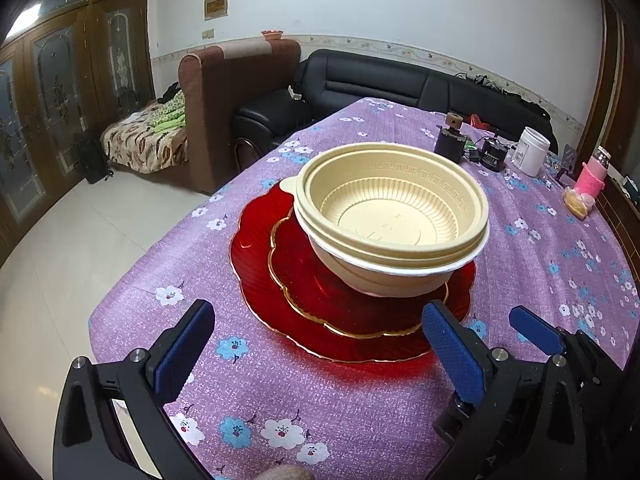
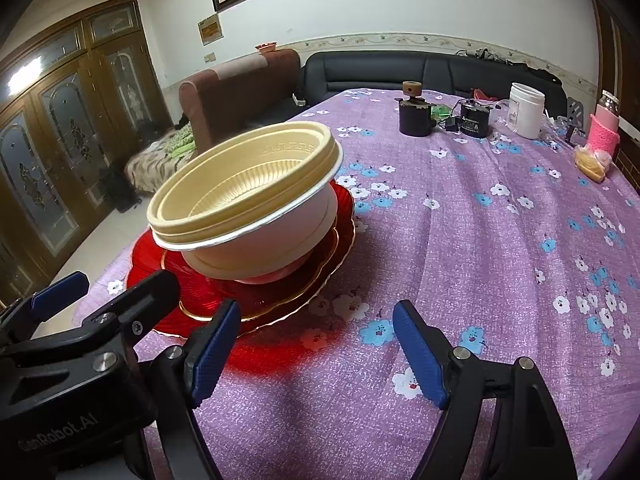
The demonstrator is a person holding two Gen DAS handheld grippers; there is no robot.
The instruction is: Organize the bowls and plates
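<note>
A gold plastic bowl (image 1: 394, 204) sits nested in a white bowl (image 1: 360, 268). Both rest on a small red gold-rimmed plate (image 1: 320, 300), which lies on a larger red plate (image 1: 256, 240). The stack stands near the table's front left corner. It also shows in the right wrist view: gold bowl (image 2: 240, 184), white bowl (image 2: 260, 240), red plates (image 2: 280, 292). My left gripper (image 1: 316, 344) is open and empty, just in front of the stack. My right gripper (image 2: 316, 348) is open and empty, to the stack's right. The left gripper's finger (image 2: 60, 288) shows at the left of the right wrist view.
The table has a purple floral cloth (image 1: 320, 408). At its far end stand a dark grinder (image 2: 416, 114), a black can (image 2: 474, 118), a white jar (image 2: 526, 110), a pink-sleeved bottle (image 2: 604, 124) and a bagged bun (image 2: 592, 164). Sofas stand beyond. The table's edge is close on the left.
</note>
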